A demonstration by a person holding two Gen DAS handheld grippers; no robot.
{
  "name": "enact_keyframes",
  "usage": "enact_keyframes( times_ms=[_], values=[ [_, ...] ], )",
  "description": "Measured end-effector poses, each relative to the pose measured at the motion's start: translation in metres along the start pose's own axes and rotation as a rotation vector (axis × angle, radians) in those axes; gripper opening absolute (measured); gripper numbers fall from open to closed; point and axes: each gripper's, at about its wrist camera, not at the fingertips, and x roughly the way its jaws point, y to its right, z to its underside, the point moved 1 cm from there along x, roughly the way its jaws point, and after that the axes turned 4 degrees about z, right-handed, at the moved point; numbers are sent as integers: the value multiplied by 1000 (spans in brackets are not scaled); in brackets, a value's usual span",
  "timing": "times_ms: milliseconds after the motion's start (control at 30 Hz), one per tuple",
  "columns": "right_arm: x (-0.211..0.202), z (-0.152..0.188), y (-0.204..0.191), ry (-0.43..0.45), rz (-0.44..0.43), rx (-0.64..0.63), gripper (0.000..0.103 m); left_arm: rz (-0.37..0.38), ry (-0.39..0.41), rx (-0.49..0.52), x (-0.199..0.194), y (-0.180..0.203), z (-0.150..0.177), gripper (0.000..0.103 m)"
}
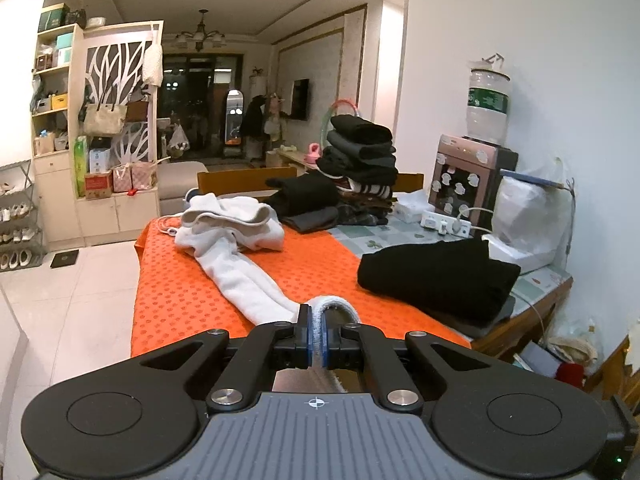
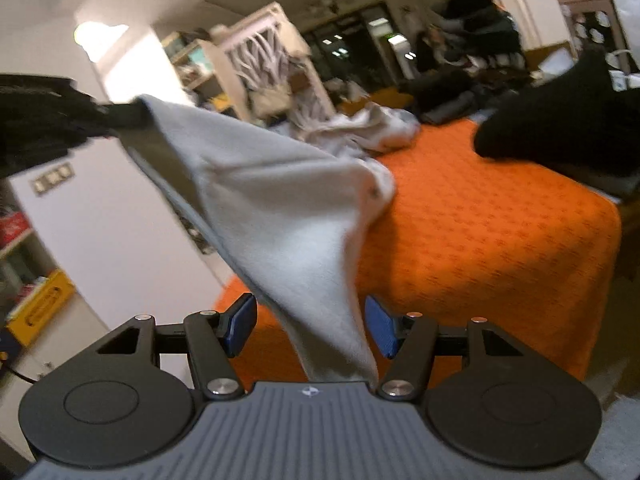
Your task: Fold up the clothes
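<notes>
Your left gripper (image 1: 316, 338) is pinching the ribbed hem of the white garment (image 1: 248, 284), its jaws pressed together on the cloth just above the near edge of the orange cloth (image 1: 180, 304) covering the tabletop. From there, the left wrist view is showing the garment running away from you in a long strip to a bunched heap further along. Your right gripper (image 2: 311, 326) is sitting with its jaws spread, and a fold of the same white garment (image 2: 280, 208) is hanging between the blue pads (image 2: 379, 330) without being clamped. Only the right wrist view is showing the fabric stretched taut up to the left gripper (image 2: 60, 120) at the far left, though that picture is blurred. To the right, a folded black garment (image 1: 436, 276) is lying on the tabletop. Only the left wrist view is showing clearly the stack of dark folded clothes (image 1: 360, 164) at the far end and the water dispenser (image 1: 476, 172) by the wall.
</notes>
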Motion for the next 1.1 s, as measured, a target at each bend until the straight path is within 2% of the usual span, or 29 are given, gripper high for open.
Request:
enact_keyframes(
  times_ms=[100,567,600,633,667,700,833,933,1033,1100],
  values=[
    [-3,-2,-4,15,-16,14,67,-2,3,-1,-3,-2,1,6],
    [40,13,-9,-59,117,-150,67,-20,5,-5,-5,-6,2,6],
    [41,10,-7,-60,125,-157,61,-23,6,-9,-5,-7,2,6],
    [41,6,-4,-60,132,-162,36,-27,7,-12,-6,-8,2,6],
    [41,1,-1,-61,139,-168,17,-32,8,-19,-7,-8,2,6],
    [42,-3,2,-61,146,-174,5,-38,10,-27,-9,-10,3,6],
    [9,-52,6,61,174,-164,5,-66,30,-72,-27,-20,6,6],
    [-27,-101,-6,170,156,-199,5,-70,47,-109,-47,-27,6,6],
    [-44,-122,-15,190,132,-252,5,-54,74,-118,-74,-23,5,6],
    [-54,-134,-22,200,115,-288,5,-52,88,-83,-90,-11,10,6]
  ],
)
